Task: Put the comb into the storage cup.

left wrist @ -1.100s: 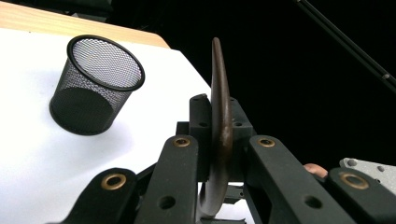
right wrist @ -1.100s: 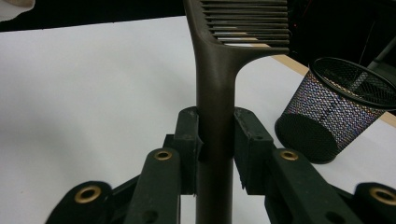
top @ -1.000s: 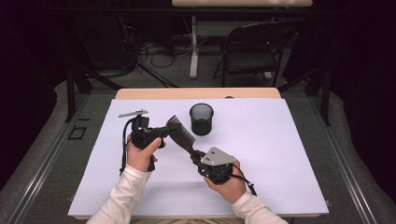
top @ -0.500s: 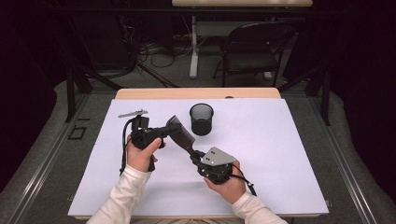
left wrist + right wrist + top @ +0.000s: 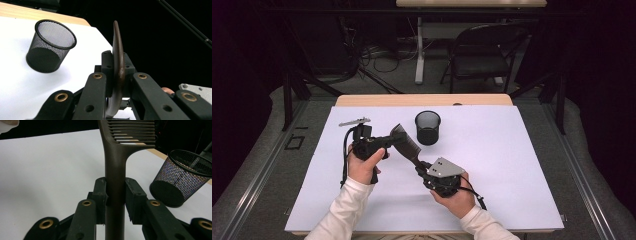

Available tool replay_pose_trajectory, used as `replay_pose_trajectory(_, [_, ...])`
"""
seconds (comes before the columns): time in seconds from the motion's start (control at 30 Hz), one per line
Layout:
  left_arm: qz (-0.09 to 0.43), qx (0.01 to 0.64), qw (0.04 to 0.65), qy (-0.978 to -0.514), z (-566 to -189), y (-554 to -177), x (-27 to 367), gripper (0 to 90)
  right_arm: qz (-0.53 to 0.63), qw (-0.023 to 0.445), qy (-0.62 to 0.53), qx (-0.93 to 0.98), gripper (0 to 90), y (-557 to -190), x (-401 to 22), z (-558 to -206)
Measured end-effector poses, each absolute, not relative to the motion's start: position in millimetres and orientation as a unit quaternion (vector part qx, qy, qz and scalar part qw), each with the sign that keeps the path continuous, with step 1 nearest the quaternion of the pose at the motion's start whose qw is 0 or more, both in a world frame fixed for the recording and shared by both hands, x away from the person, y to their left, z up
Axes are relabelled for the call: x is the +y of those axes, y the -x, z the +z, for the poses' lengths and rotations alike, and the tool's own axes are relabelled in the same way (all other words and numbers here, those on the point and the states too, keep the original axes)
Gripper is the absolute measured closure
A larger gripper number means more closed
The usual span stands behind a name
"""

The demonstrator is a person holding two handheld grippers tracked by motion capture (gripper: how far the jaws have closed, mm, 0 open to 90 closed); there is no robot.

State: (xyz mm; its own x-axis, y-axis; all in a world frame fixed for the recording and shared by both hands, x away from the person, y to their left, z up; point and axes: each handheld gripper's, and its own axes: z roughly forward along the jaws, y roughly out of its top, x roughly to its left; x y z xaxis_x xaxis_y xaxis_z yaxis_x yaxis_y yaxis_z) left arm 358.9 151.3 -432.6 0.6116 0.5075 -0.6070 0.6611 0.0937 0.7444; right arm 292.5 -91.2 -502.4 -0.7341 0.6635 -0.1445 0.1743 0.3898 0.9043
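Comb [image 5: 404, 142] hangs above the white counter [image 5: 512, 165], spanning both grippers: the left gripper [image 5: 388, 140] has its jaws clamped on the toothed end, the right gripper [image 5: 419, 167] pinches the handle; mesh cup [image 5: 427, 127] stands just beyond.

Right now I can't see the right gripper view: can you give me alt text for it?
The right gripper clamps the handle of a dark brown comb between its two black pads, with the toothed end rising toward the top edge. A black mesh cup stands empty at the right on the white table.
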Motion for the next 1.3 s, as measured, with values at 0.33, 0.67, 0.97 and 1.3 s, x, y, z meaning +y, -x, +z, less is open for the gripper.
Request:
replay_pose_trajectory(0.33, [-0.062, 0.437, 0.594, -0.673, -433.9, -359.5, 150.1, 85.5, 0.482, 0.248, -0.267, 0.797, 70.0, -294.1, -90.6, -504.3])
replay_pose_trajectory(0.67, [-0.061, 0.440, 0.592, -0.673, -435.7, -360.4, 150.1, 85.5, 0.480, 0.243, -0.272, 0.798, 65.2, -296.0, -90.6, -506.0])
replay_pose_trajectory(0.97, [-0.056, 0.451, 0.593, -0.665, -439.2, -364.4, 156.0, 85.5, 0.480, 0.242, -0.273, 0.798, 52.2, -297.1, -90.0, -506.7])
replay_pose_trajectory(1.3, [-0.045, 0.463, 0.594, -0.656, -442.8, -369.1, 162.0, 85.5, 0.478, 0.233, -0.282, 0.798, 43.8, -301.5, -89.8, -508.4])
